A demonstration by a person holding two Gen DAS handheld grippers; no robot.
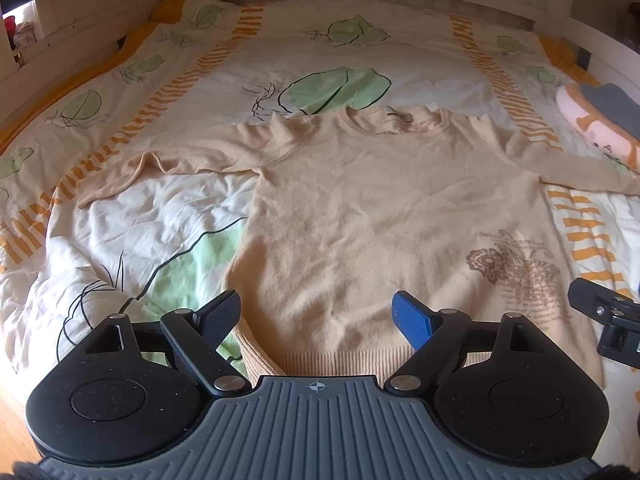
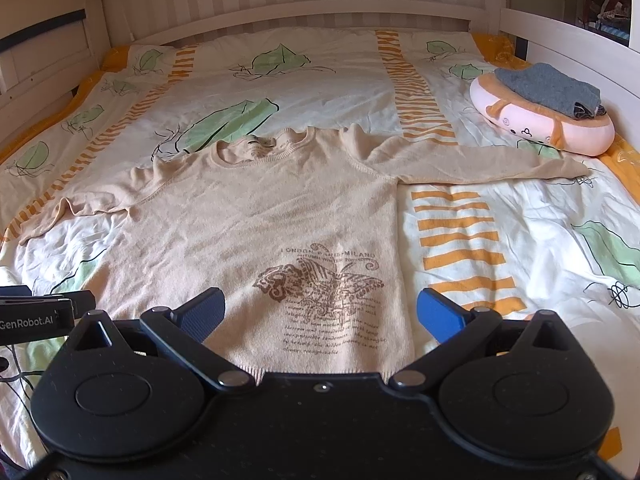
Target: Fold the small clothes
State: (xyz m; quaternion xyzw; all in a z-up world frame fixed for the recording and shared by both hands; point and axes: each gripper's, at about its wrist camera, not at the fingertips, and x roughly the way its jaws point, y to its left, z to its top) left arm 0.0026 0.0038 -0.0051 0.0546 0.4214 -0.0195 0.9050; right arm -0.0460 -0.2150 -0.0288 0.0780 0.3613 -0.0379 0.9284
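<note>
A beige long-sleeved sweater [image 1: 372,216] lies flat, face up, on the bed with both sleeves spread out; it also shows in the right wrist view [image 2: 264,208]. A brown butterfly print [image 2: 320,284] sits near its hem on the right side. My left gripper [image 1: 318,312] is open and empty, just above the hem's left part. My right gripper [image 2: 322,310] is open and empty above the hem's right part, over the print. The right gripper shows at the edge of the left wrist view [image 1: 608,316], and the left gripper at the edge of the right wrist view [image 2: 40,312].
The bed has a white duvet [image 2: 320,76] with green leaves and orange stripes. A pink plush cushion [image 2: 544,120] with a folded grey garment [image 2: 548,88] on it lies at the far right. A white wooden bed rail [image 2: 280,12] runs along the back and sides.
</note>
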